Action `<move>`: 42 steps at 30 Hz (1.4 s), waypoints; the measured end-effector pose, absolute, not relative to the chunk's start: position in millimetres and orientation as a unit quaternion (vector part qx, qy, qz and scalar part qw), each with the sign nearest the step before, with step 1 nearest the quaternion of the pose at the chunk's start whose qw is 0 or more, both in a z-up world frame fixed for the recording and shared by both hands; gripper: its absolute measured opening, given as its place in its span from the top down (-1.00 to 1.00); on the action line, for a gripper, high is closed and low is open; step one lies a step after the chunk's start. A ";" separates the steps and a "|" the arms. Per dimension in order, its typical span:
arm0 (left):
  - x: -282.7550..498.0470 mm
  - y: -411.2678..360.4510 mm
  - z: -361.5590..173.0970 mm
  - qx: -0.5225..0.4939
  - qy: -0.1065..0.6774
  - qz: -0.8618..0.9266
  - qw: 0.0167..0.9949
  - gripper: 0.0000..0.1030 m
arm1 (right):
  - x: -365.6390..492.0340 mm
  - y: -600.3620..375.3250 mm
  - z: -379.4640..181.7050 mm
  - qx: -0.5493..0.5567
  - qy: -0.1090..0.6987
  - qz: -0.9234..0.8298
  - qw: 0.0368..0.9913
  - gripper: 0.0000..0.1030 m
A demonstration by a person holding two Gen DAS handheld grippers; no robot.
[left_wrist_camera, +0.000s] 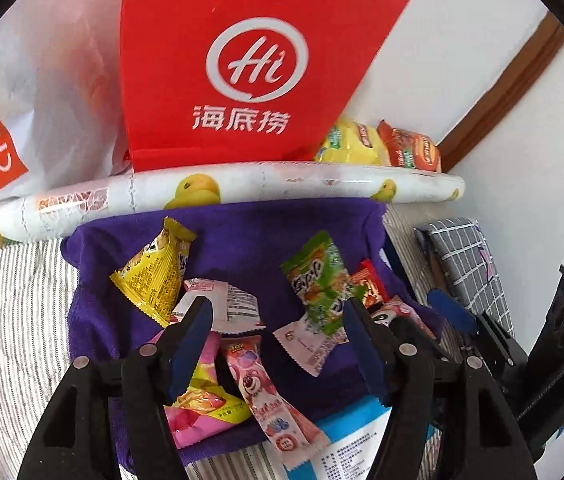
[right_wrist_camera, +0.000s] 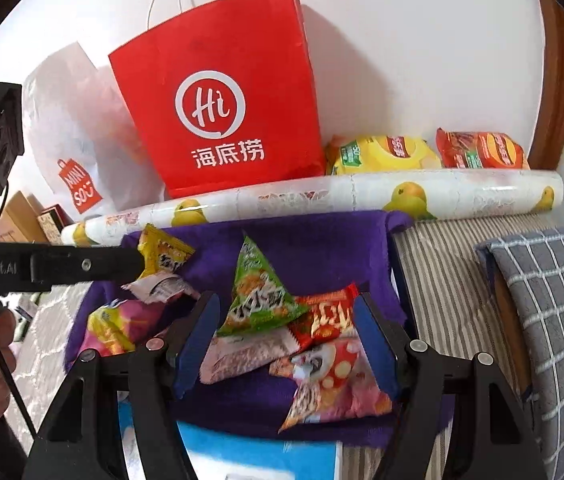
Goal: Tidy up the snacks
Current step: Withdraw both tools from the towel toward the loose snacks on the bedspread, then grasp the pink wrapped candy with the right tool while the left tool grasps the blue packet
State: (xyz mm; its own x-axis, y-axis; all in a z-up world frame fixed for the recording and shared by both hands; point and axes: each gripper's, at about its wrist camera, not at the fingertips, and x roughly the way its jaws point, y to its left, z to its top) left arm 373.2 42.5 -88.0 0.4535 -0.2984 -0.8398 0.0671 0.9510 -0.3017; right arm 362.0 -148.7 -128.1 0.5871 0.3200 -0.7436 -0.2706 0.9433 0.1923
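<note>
Purple cloth gathers our loose snacks for sorting.
Left gripper and right gripper hover spread, empty, packets beneath their fingers.

Small snack packets lie jumbled on a purple cloth. A yellow triangular packet leans at the back left, with a white wrapper just beside it. A green triangular packet stands tilted in the middle, overlapping a red packet. In front lie a pink bear-printed stick, a pink-and-yellow pouch and a mushroom-printed pouch.
</note>
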 end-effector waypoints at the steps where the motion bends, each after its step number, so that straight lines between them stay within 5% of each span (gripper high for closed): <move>1: 371.7 42.0 -85.2 -0.112 0.508 -0.109 0.847 -0.27 | 357.2 -151.2 -126.2 0.032 0.423 0.167 0.890 -0.34; 13: 333.9 34.7 -30.1 -0.083 0.460 -0.096 0.879 -0.27 | 269.6 -172.5 -83.0 0.004 0.394 0.139 0.909 0.00; 28: 222.6 56.0 -40.1 -0.110 0.459 -0.095 0.876 -0.27 | 181.3 -161.4 -72.9 0.001 0.387 0.172 0.906 -0.01; 42: 150.8 109.3 -97.2 -0.140 0.479 -0.058 0.865 -0.27 | 144.9 -121.5 -126.2 0.005 0.436 0.224 0.872 -0.19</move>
State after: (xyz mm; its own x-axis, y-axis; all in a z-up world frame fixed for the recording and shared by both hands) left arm 150.8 109.3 -97.2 0.5347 -0.2348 -0.8118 -0.0337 0.9539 -0.2981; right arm 144.9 -121.5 -126.2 0.5202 0.3946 -0.7574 -0.3853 0.8999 0.2042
